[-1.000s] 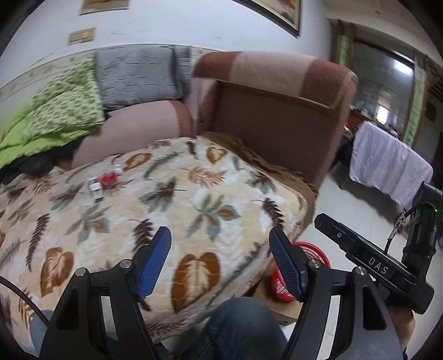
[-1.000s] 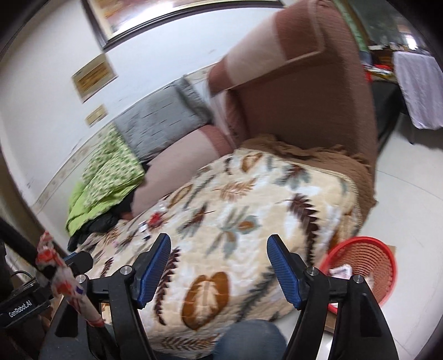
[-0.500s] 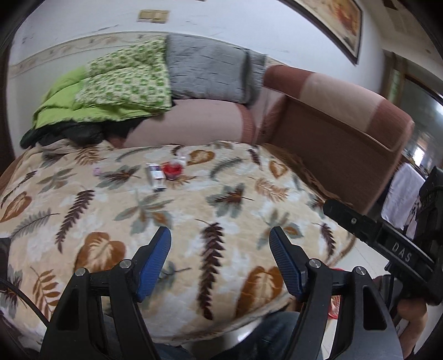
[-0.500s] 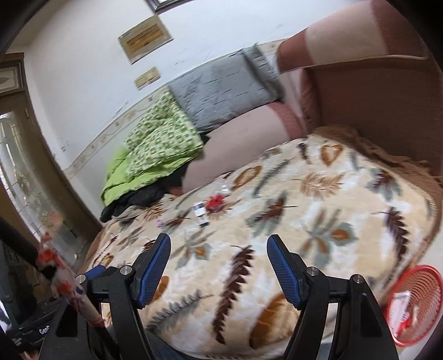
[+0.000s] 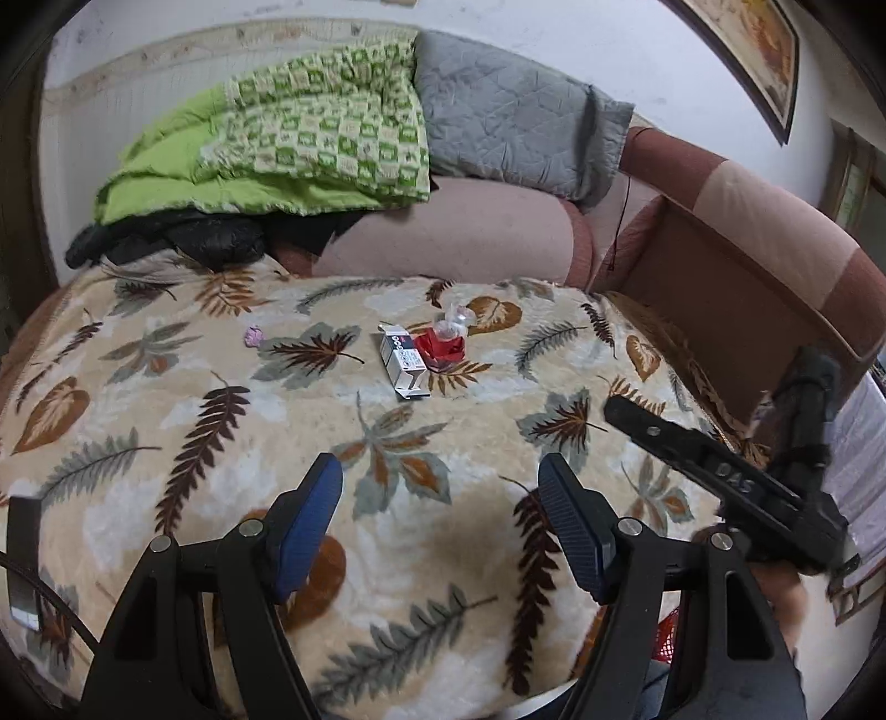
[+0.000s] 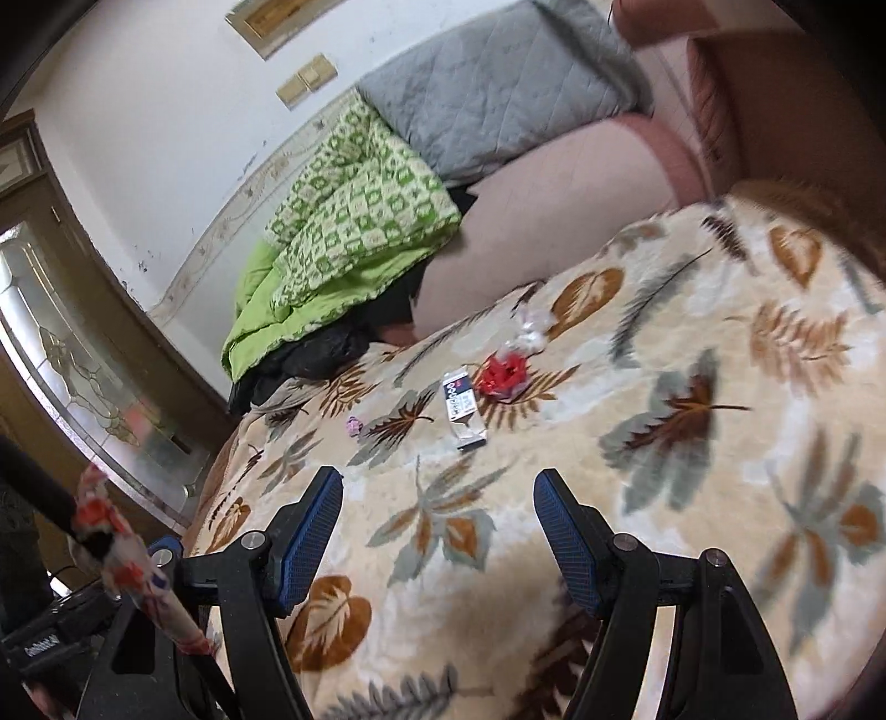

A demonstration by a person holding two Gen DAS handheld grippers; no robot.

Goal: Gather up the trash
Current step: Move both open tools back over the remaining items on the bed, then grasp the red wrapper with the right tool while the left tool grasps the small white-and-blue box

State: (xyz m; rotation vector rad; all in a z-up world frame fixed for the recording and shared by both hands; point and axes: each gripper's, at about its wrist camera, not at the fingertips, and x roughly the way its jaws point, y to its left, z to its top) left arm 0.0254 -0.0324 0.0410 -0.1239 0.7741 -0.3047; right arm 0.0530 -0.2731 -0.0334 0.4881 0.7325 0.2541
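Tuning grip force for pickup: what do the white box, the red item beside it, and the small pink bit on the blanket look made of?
White box: likely thin printed cardboard, matte; flat panels, one end flap open.
Red item: looks like a crinkly clear plastic wrapper, glossy, with red inside; twisted translucent top.
Pink bit: too small to tell, perhaps crumpled paper or foil.
Blanket: plush fleece, soft nap.

We note a leaf-patterned blanket (image 5: 232,421) spread over the sofa seat. A green checked quilt (image 5: 310,138) is heaped on the backrest, touching a grey cushion (image 5: 515,138) to its right. Black clothing (image 5: 183,243) lies under the quilt. A framed picture (image 5: 747,50) hangs on the wall.
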